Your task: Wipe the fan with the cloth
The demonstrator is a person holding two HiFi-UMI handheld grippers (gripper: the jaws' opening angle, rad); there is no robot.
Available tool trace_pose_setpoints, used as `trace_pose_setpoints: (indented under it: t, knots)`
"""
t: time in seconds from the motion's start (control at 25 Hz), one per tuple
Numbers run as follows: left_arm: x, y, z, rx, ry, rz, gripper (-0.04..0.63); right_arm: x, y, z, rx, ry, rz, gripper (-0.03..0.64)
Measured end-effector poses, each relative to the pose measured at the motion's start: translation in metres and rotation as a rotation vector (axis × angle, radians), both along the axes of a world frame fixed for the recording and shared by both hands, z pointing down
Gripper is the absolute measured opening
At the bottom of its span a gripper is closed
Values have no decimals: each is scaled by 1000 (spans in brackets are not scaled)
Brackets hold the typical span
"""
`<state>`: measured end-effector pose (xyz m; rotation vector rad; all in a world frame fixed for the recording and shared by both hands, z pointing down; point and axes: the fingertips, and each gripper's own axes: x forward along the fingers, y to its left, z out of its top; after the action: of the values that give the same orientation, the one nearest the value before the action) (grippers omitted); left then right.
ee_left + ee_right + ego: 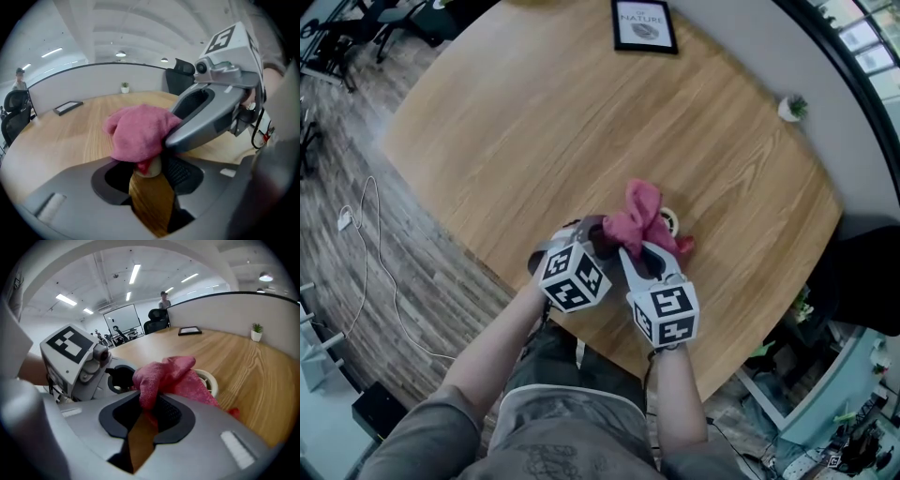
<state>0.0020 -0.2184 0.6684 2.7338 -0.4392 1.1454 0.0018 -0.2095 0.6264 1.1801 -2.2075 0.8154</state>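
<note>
Filling most of the head view, a round wooden table [506, 141] carries everything, and the person stands at its near edge with a gripper in each hand. The left gripper [149, 172] and the right gripper [150, 412] sit side by side just inside that near edge, angled downward and converging on the same spot. A pink cloth [639, 217] is bunched there, draped over a small white fan [671, 221], whose round rim peeks out on the cloth's right side, close to the table's near edge. The left gripper's jaws are partly closed and clamped on the fan's pale lower part, which shows between the jaw tips under the cloth. The right gripper's jaws are pinched on a fold of the cloth, holding it against the fan. A black-framed picture [644, 25] lies flat at the table's far edge. A tiny potted plant [792, 108] stands at the far right edge.
</note>
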Motion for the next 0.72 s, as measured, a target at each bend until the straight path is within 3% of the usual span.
trace_pose_setpoints:
  t: [0.16, 0.28, 0.48, 0.6, 0.72]
  knots:
    - [1, -1, 0, -12, -1, 2, 193, 34, 4, -5, 5, 59, 11, 83]
    - [1, -1, 0, -13, -1, 5, 193, 60, 0, -14, 23, 64, 78, 84]
    - [0, -1, 1, -20, -2, 7, 193, 107, -19, -15, 79, 165, 217, 84]
    - [1, 0, 0, -19, -1, 11, 193, 116, -36, -15, 120, 200, 289, 83]
    - [1, 1, 0, -28, 0, 9, 193, 105, -46, -17, 140, 200, 293, 83]
